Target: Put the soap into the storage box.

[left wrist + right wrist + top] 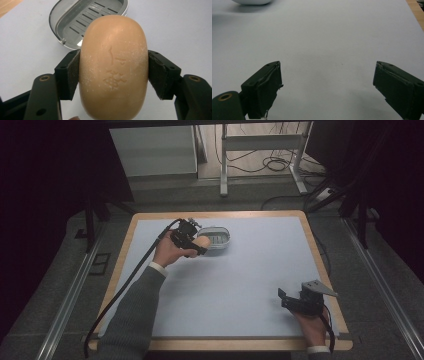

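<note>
**Soap held tight, other jaws wide apart**

The jaws of your left gripper (113, 72) squeeze a smooth, tan, oval bar of soap (113, 67) from both sides. Each black pad (72, 72) presses flat on a side of the bar. The soap sticks out past the pads, front and back. It has marks pressed into its top: a thin curvy line, a short dash, and a small bumpy flower shape. You can't read any word or brand name there. White dust specks dot the bar.

Just past the soap sits a grey, oval plastic soap dish (62, 27) with long slots in its floor. The soap is up in the air, near the dish's rim, not inside it. From the high view, your left gripper (192, 240) holds the soap (202, 241) right beside the dish (220, 239), toward the far side of the pale blue mat (240, 270). The mat lies on a wooden table (125, 250). A black cable (125, 285) runs back from that gripper along your grey sleeve (135, 315).

Your right gripper (327, 85) has its jaws far apart, with just bare mat between them. It rests low near the right front corner of the mat (297, 302), well apart from the soap and dish.
</note>
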Action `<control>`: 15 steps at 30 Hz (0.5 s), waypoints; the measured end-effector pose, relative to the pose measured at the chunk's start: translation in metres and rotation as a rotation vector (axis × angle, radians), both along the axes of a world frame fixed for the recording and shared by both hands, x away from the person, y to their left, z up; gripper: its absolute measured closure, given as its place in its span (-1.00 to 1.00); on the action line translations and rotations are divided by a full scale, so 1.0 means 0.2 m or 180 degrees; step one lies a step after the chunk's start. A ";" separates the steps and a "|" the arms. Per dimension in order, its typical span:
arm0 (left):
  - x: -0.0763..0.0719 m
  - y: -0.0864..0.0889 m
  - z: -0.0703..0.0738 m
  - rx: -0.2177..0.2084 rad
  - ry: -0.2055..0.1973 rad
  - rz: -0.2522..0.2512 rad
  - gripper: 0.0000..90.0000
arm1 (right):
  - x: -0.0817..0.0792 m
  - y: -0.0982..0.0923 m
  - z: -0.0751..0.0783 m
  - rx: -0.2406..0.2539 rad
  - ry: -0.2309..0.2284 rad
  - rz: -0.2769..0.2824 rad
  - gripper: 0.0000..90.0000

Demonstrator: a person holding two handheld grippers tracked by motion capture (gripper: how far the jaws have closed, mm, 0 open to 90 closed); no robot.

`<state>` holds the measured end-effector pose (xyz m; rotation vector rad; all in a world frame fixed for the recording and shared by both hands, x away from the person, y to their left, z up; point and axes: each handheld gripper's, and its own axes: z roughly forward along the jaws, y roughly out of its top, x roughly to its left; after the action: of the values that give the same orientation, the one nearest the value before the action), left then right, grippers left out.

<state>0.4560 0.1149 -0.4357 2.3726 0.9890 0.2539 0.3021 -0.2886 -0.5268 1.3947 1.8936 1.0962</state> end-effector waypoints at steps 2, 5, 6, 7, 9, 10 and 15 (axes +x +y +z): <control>0.01 -0.01 0.00 0.0014 -0.0004 0.0005 -0.28 | 0.00 0.00 0.00 -0.0001 0.0000 -0.0001 -0.81; 0.03 -0.02 0.01 -0.0001 -0.0008 -0.0001 -0.28 | 0.00 0.00 0.00 0.0000 0.0001 0.0000 -0.81; 0.04 -0.02 0.02 -0.0010 -0.0003 -0.0007 -0.28 | 0.00 0.00 0.00 0.0001 0.0001 0.0000 -0.81; 0.05 -0.03 0.02 -0.0001 -0.0005 -0.0009 -0.28 | 0.00 0.00 0.00 0.0001 0.0006 0.0005 -0.81; 0.06 -0.03 0.02 0.0022 -0.0013 -0.0009 -0.28 | 0.00 0.00 0.00 0.0005 0.0006 0.0004 -0.81; 0.06 -0.04 0.02 0.0025 -0.0015 -0.0017 -0.28 | 0.00 0.00 0.00 0.0005 0.0006 0.0004 -0.81; 0.09 -0.05 0.04 0.0002 -0.0022 -0.0043 -0.28 | 0.00 0.00 0.00 0.0013 0.0007 0.0000 -0.81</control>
<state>0.4743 0.1049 -0.4282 2.3766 0.9695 0.2570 0.3021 -0.2889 -0.5267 1.3989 1.8938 1.0996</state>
